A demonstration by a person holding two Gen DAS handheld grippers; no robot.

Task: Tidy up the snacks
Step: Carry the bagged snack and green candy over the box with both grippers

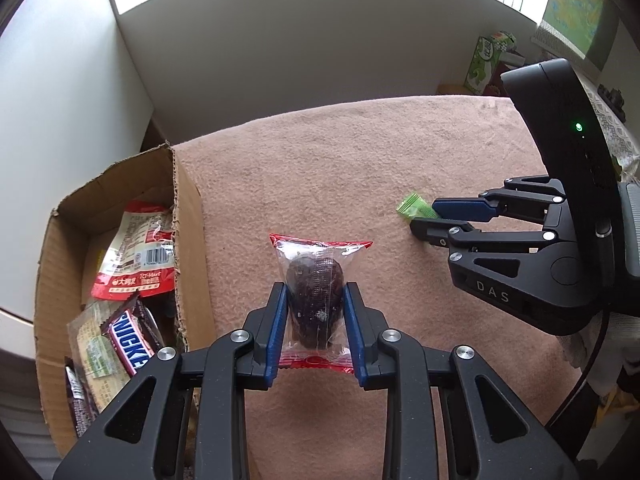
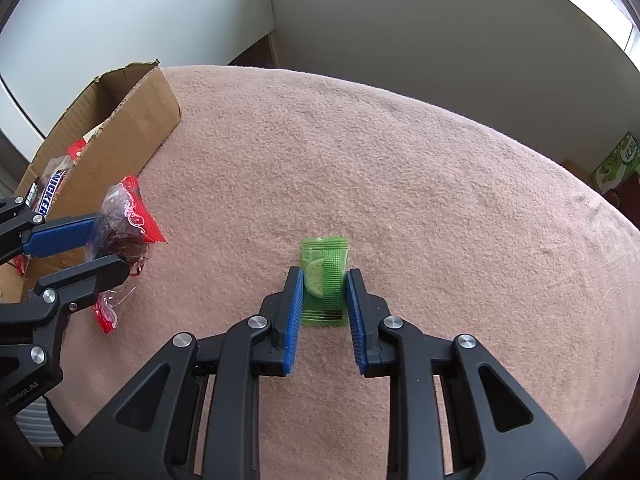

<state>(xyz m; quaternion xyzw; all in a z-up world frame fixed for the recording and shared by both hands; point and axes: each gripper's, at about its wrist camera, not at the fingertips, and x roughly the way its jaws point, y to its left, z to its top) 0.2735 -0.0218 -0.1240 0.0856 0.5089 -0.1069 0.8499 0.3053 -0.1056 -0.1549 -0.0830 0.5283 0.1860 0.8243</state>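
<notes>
The cardboard box (image 1: 120,264) lies at nine o'clock from the left tool (image 1: 315,322), which grips the red-ended date packet (image 1: 316,300); the right tool (image 2: 323,300), farther away, probably pinches the green candy (image 2: 325,280) on the counter (image 2: 440,200).

A clear plastic packet with red ends (image 1: 316,300) shows a dark brown fruit inside. The small green sachet (image 2: 325,280) bears a lime-slice picture and a fine ribbed pattern. Blue ridged pads (image 2: 293,320) line the black gripper fingers. A salmon-pink fuzzy cloth (image 2: 400,184) lies beside the plain brown cardboard box (image 1: 188,216).
</notes>
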